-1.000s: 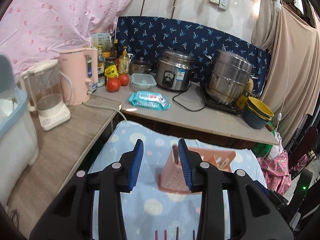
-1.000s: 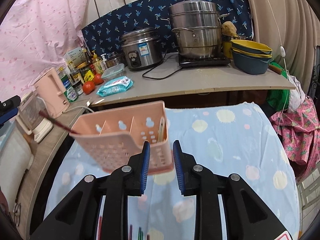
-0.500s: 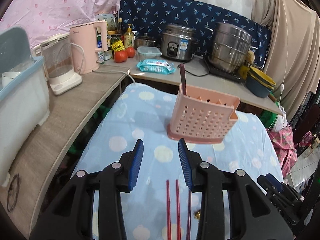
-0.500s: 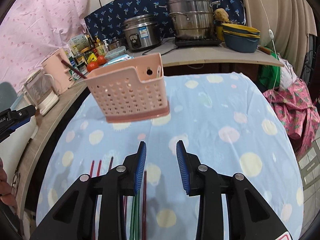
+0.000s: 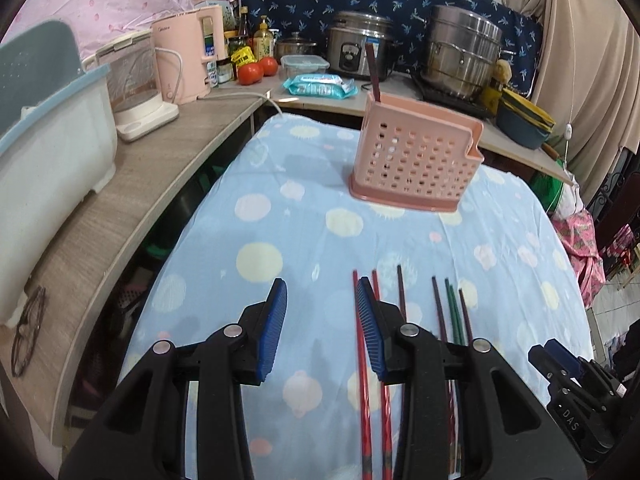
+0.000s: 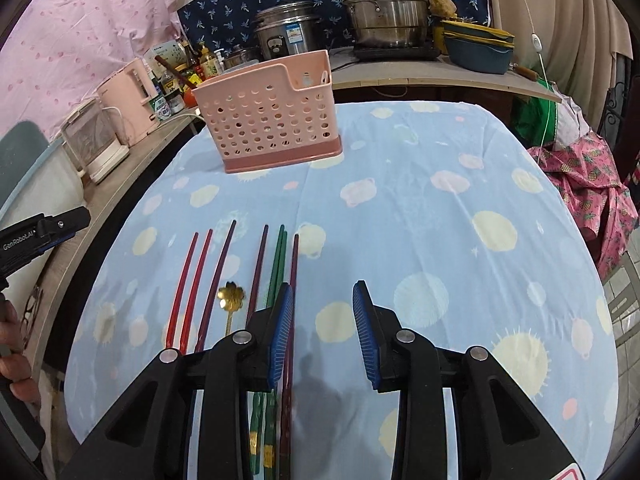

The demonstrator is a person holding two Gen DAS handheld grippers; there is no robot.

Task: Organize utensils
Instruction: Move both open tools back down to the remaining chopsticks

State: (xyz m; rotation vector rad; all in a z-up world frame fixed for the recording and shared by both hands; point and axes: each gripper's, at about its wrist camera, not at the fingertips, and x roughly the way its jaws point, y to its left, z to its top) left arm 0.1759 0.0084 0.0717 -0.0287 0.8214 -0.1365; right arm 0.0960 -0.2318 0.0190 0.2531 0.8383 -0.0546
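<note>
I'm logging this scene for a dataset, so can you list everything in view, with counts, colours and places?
Chopsticks on cloth: seven; two red, three dark maroon-purple, two green; lying side by side near the grippers.
Spoon: one, gold, flower-shaped bowl, lying among the chopsticks.
Utensil caddy: one, pink, perforated, upright at the cloth's far end.
Chopstick in caddy: one, dark, standing at one end.
Tablecloth: one, light blue with pastel spots.
Counter items: pink kettle, rice cooker, steel steamer, two tomatoes, wipes pack, stacked bowls.
Left gripper: black with blue pads, open.
Right gripper: same, open.
</note>
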